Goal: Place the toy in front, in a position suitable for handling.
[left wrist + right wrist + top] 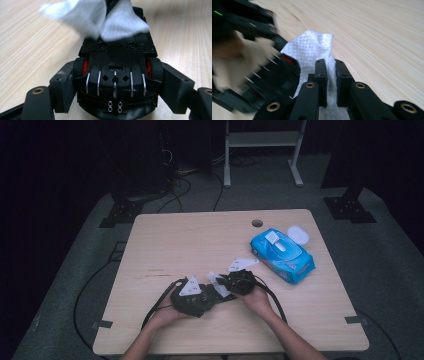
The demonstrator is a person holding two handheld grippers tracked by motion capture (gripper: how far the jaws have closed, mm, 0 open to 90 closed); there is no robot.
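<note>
White wet wipe (317,47) clamped in right gripper (331,75) fingers, pressed on black toy car (116,75) gripped upside-down by left gripper (117,87) above the worktop (200,240). Risk judged: wipe snagged on the underside, pulled free.

surface (165,240): light wood, lying bare on its left half
round hole (257,223): sitting near the far edge of the surface
blue wipes pack (283,255): lying at the right, lid standing open
white metal frame (262,142): standing on the grey floor behind
</note>
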